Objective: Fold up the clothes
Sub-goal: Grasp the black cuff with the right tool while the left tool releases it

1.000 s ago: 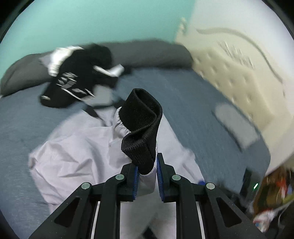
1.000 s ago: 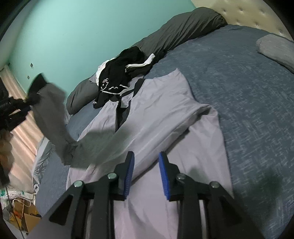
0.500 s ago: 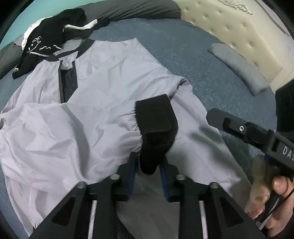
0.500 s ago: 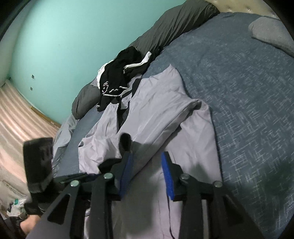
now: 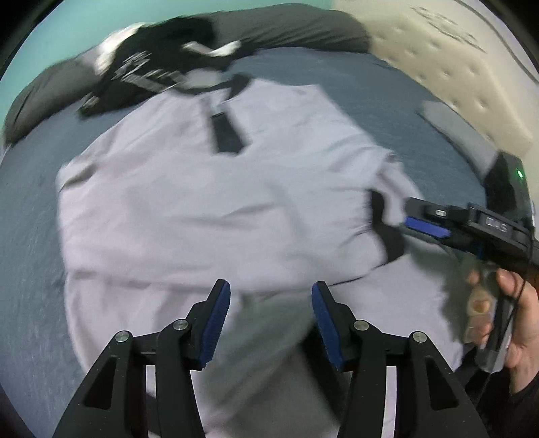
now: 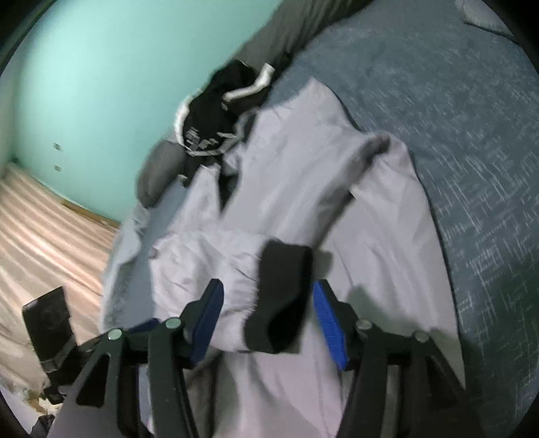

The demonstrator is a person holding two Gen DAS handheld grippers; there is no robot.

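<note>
Garments counted: two. One pale grey jacket (image 5: 209,209) and one black garment with white stripes (image 5: 148,67), the latter bunched up.
Grippers counted: two, each with blue pads.
Pillows counted: one long dark grey bolster (image 5: 289,30) along the far edge; one smaller grey cushion (image 5: 461,134) near the cream tufted headboard (image 5: 454,60).
Location of jacket: spread front-up on the blue-grey bed (image 5: 30,236), collar toward the bolster. The black garment lies just beyond the collar, overlapping it.
Appearance of jacket: light lilac-grey, smooth cloth, black placket below a black collar, black ribbed cuffs. Both sleeves are folded in across the body. Pictures are motion-blurred; fine detail cannot be told.
Left gripper (image 5: 271,316): jaws apart, nothing between the pads, over the lower part of the jacket.
Right gripper (image 6: 267,320): jaws apart; a black cuff (image 6: 283,296) lies between the pads, not pinched.
Hand (image 5: 515,320): holds the right gripper's handle, seen at the right edge of the left wrist view.
Change from earlier: the left gripper then clamped a black cuff held up off the bed; that cuff is now released. Both sets of jaws have just been opening.
</note>
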